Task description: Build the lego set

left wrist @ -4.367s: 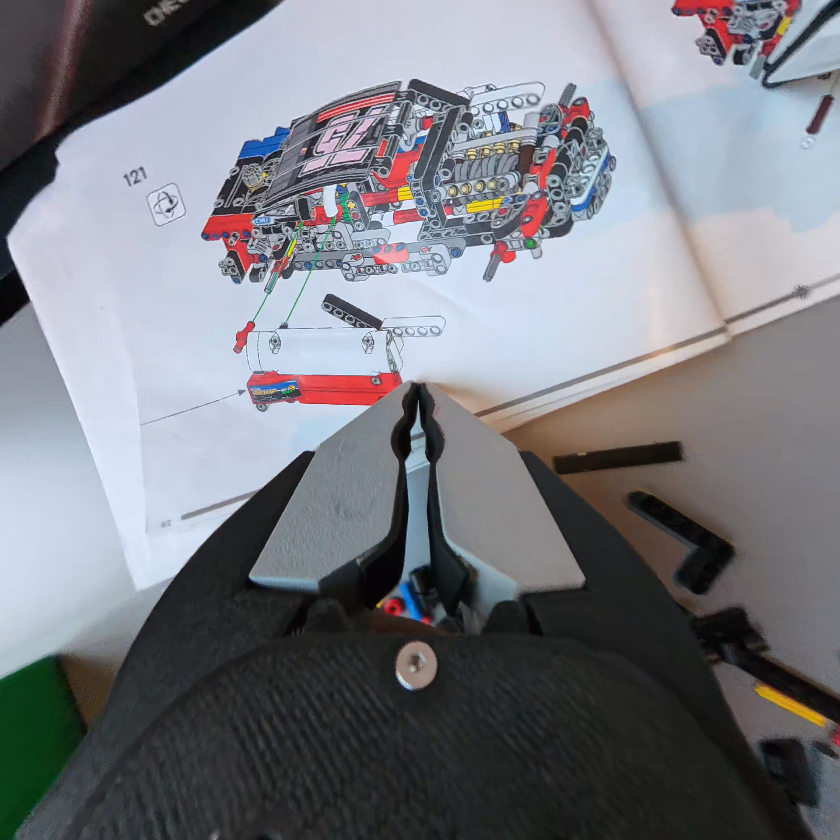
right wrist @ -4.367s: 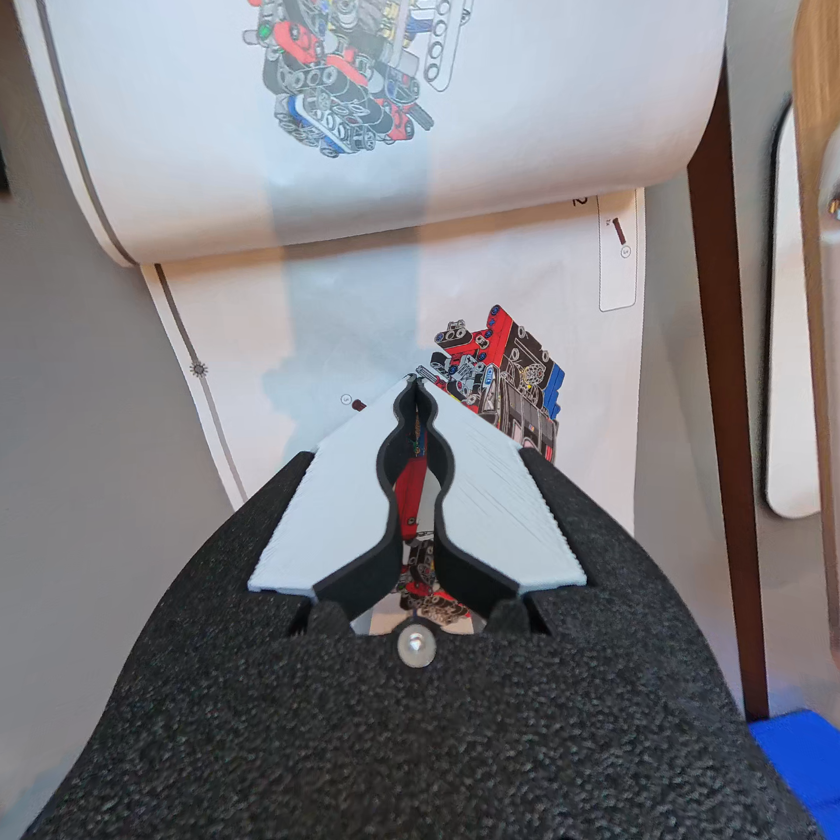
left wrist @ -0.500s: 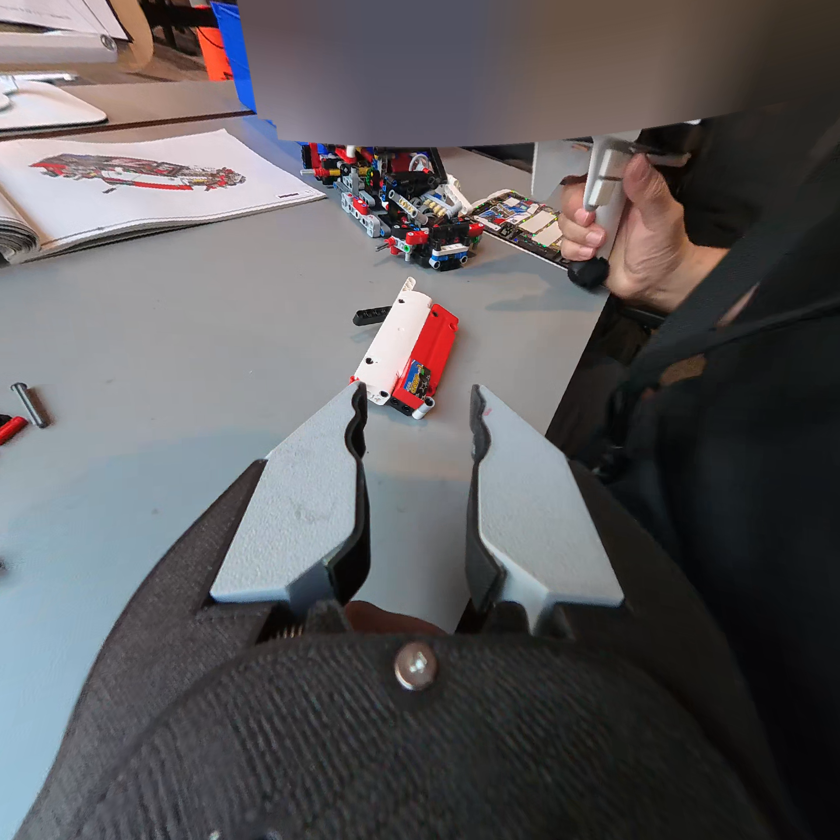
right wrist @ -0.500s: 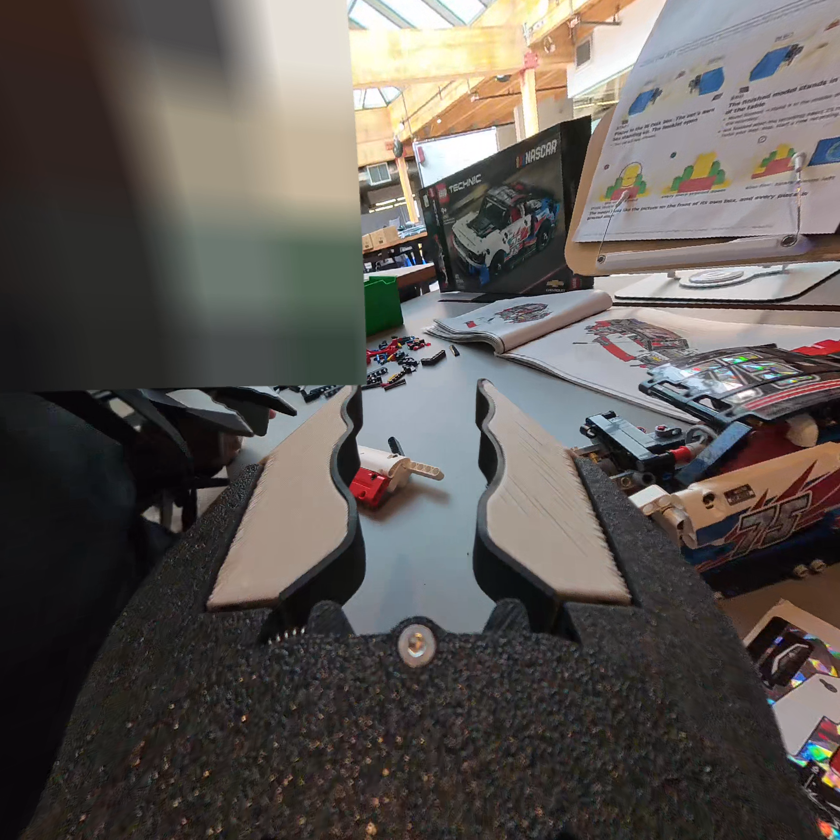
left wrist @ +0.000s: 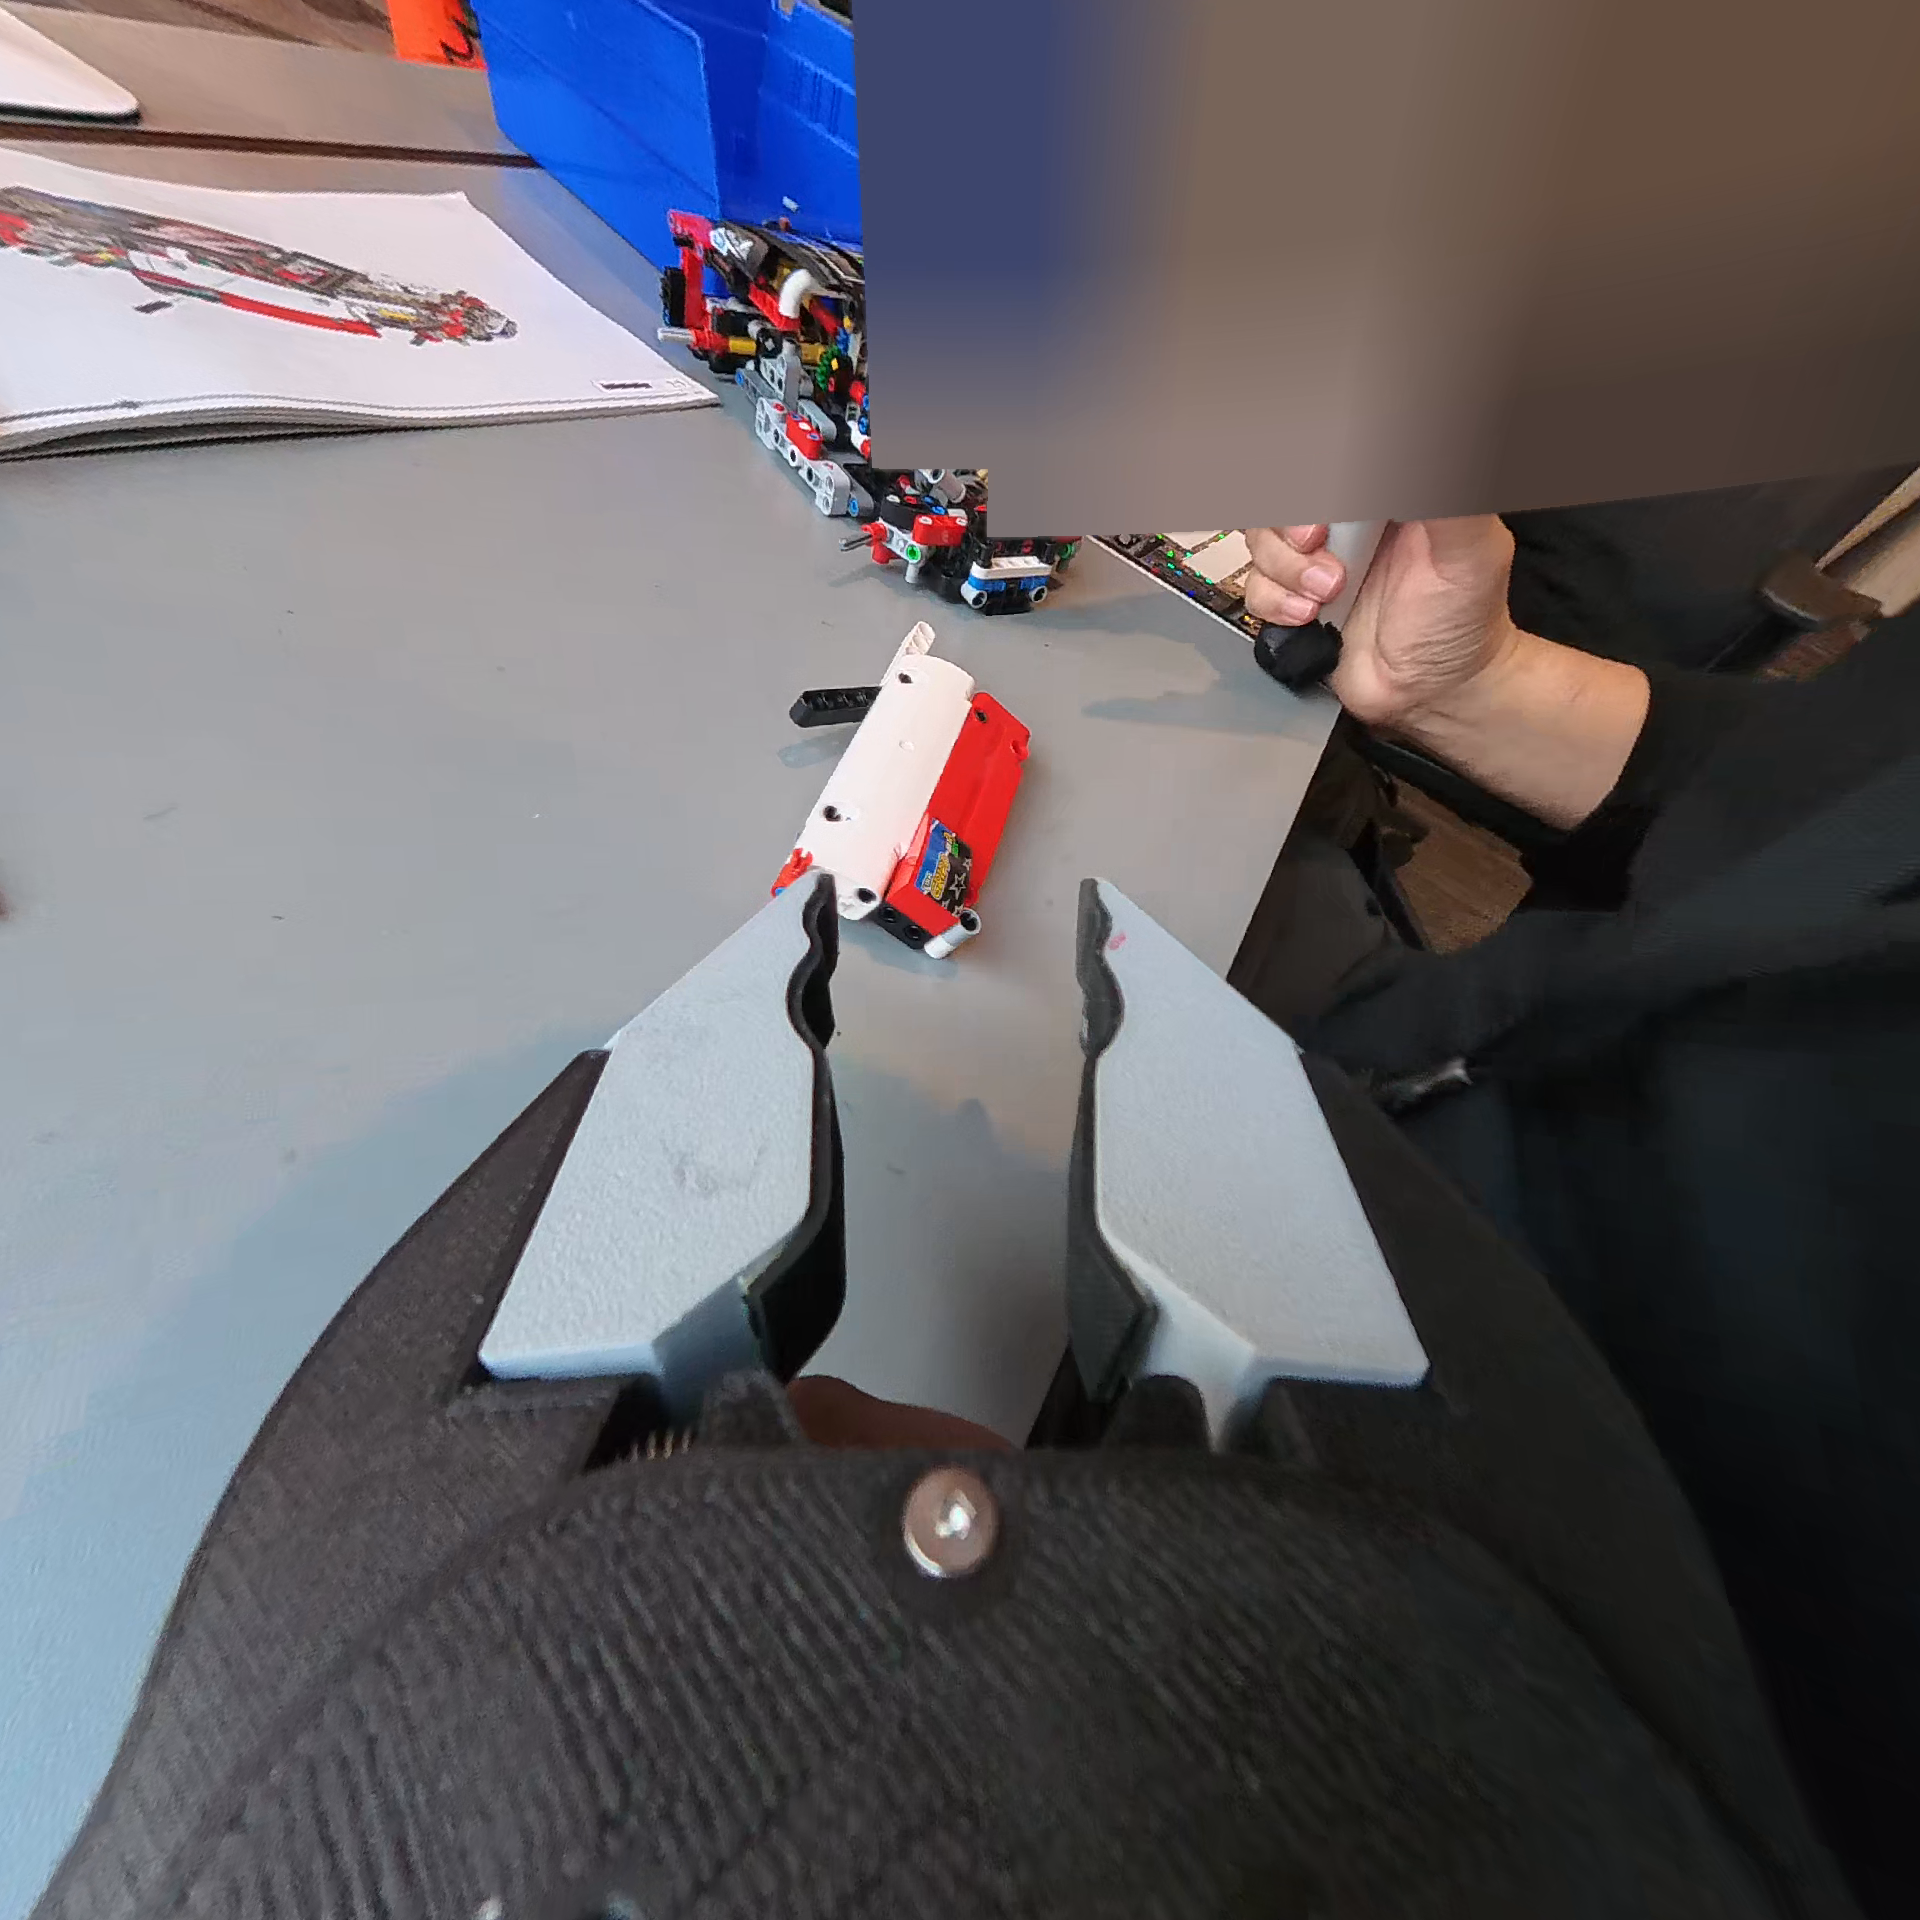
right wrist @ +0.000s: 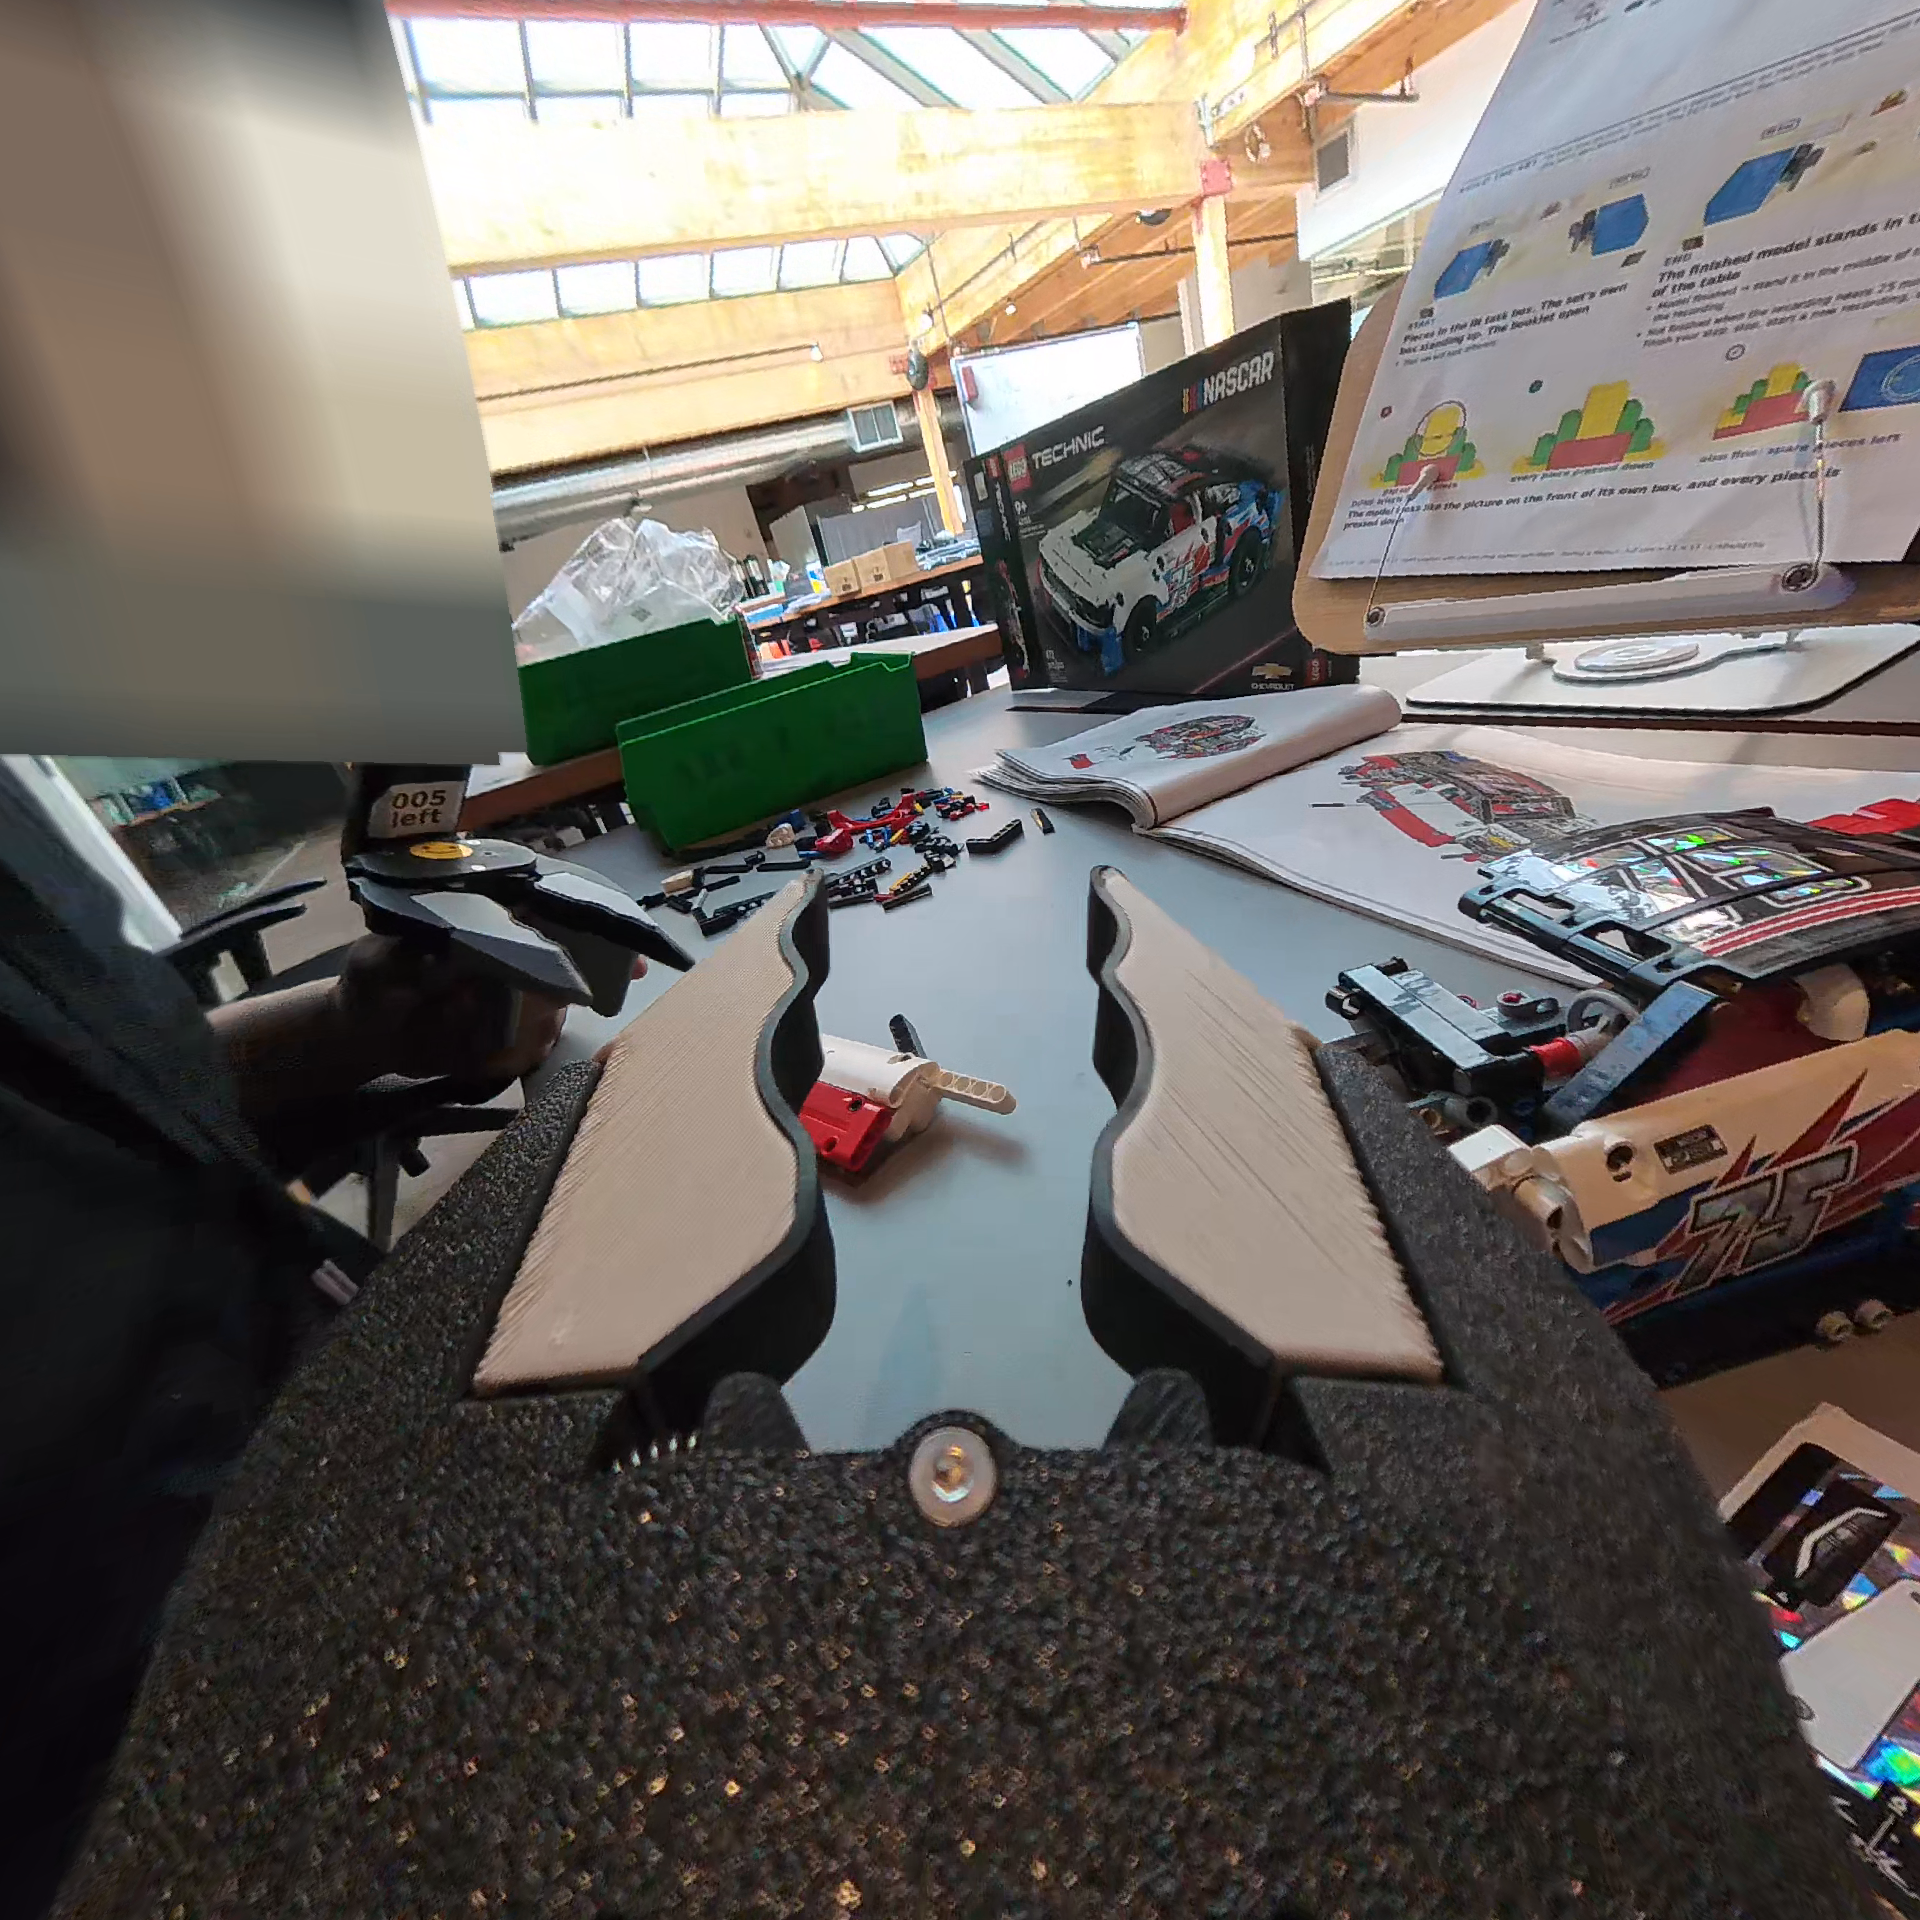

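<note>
A grey table [left wrist: 364, 727] carries the build, with an instruction booklet [right wrist: 1226, 774] lying open at its far side. The partly built car model [right wrist: 1704, 1081], with its white, red and blue side panel, stands at the right of the right wrist view; in the left wrist view its chassis [left wrist: 790, 343] is partly hidden behind a blur. The set's box [right wrist: 1153, 509] stands upright beyond the booklet, with two green bins [right wrist: 769, 743] to its left and loose pieces [right wrist: 883, 842] scattered in front of them. The white-and-red panel assembly [left wrist: 914, 800] lies flat on the table near its front edge, apart from both tools. The left gripper [left wrist: 951, 899] hovers just short of it, jaws spread and empty. The right gripper [right wrist: 956, 894], equally wide apart and empty, faces the same assembly [right wrist: 894, 1091] from the other side. A foil sticker sheet [right wrist: 1839, 1558], probably, lies at the lower right.
</note>
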`<action>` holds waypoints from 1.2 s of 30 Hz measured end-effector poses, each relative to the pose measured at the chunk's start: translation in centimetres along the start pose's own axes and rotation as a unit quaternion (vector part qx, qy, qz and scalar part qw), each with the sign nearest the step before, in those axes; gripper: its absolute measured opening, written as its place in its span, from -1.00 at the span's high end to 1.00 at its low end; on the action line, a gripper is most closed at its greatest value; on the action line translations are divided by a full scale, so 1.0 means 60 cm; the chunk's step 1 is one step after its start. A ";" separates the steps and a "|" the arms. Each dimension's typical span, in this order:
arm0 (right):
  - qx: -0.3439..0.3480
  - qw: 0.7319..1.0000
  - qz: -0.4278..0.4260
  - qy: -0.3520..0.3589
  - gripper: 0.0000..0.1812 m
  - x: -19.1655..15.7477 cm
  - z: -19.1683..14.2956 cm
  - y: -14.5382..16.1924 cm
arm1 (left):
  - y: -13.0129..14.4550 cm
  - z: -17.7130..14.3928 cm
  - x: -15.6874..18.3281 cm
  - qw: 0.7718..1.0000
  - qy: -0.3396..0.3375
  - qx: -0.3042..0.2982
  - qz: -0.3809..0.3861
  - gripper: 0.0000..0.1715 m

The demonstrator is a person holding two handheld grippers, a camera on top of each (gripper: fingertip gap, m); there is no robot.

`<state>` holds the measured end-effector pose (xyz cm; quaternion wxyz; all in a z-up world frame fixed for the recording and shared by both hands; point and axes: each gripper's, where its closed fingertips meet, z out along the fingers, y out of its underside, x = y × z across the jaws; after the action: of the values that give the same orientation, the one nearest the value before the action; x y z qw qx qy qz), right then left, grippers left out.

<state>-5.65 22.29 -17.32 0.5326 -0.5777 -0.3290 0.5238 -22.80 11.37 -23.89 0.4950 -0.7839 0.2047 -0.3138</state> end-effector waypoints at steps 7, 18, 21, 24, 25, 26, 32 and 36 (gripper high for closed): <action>0.009 1.000 -0.010 -0.013 0.48 -0.010 -0.003 -0.004 | 0.002 0.002 -0.006 0.999 -0.030 -0.002 0.017 0.51; -0.022 0.999 -0.015 -0.027 0.51 -0.022 0.007 0.010 | 0.008 0.008 -0.011 0.998 -0.049 -0.016 0.026 0.52; -0.029 0.999 -0.015 -0.026 0.51 -0.022 0.010 0.013 | 0.009 0.008 -0.011 0.998 -0.048 -0.017 0.026 0.52; -0.029 0.999 -0.010 -0.025 0.51 -0.020 0.011 0.013 | 0.011 0.009 -0.008 0.998 -0.047 -0.020 0.034 0.53; -0.027 0.999 -0.008 -0.024 0.51 -0.019 0.010 0.012 | 0.011 0.009 -0.007 0.998 -0.047 -0.020 0.037 0.53; -0.026 0.999 -0.006 -0.024 0.51 -0.018 0.010 0.012 | 0.011 0.009 -0.007 0.998 -0.047 -0.021 0.039 0.54; -0.009 1.000 0.003 -0.025 0.60 -0.014 0.007 0.004 | 0.011 0.009 -0.007 0.998 -0.043 -0.021 0.033 0.54; 0.019 0.999 0.023 -0.023 0.59 -0.005 0.000 -0.008 | 0.012 0.010 -0.007 0.999 -0.039 -0.023 0.030 0.54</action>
<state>-5.61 22.14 -16.76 0.5234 -0.5632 -0.3175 0.5551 -22.68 11.70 -24.82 0.4934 -0.8005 0.2156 -0.2630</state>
